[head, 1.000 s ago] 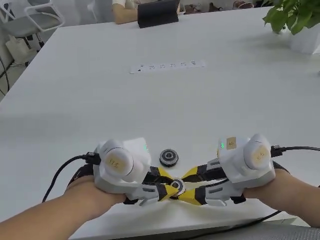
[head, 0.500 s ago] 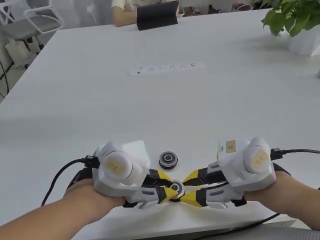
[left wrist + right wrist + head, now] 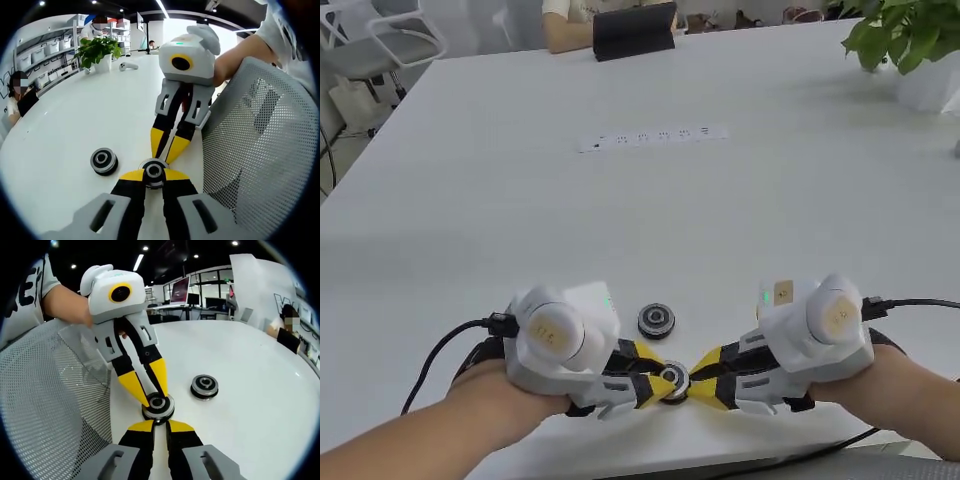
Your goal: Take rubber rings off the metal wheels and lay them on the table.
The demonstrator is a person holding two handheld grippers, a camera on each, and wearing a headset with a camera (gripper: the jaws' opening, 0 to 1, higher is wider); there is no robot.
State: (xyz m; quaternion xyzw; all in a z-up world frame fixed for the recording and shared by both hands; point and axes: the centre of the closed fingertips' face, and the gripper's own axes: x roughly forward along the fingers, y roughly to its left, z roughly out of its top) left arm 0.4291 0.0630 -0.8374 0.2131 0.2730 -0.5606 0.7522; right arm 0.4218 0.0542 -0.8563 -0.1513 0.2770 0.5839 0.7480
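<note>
White desk point(image 3: 770, 200) stretches away from me, with a power strip point(image 3: 653, 136) lying flat partway across and a leafy plant point(image 3: 905, 30) at the far right corner. At the near edge my left gripper point(image 3: 655, 384) and my right gripper point(image 3: 692, 383) point at each other, tips meeting over a metal wheel point(image 3: 672, 377). The left gripper's yellow-tipped jaws are drawn close and pinch that wheel from one side. The right gripper nips it from the opposite side, its jaws likewise almost together. Whether the right tips hold the rubber alone or the whole rim I cannot tell. A second wheel point(image 3: 657, 320) lies flat on the desk just beyond the two tips, apart from them, with its dark rubber ring point(image 3: 205, 394) on it. Beside my hands, the gripper views show a grey mesh chair back point(image 3: 260, 150).
</note>
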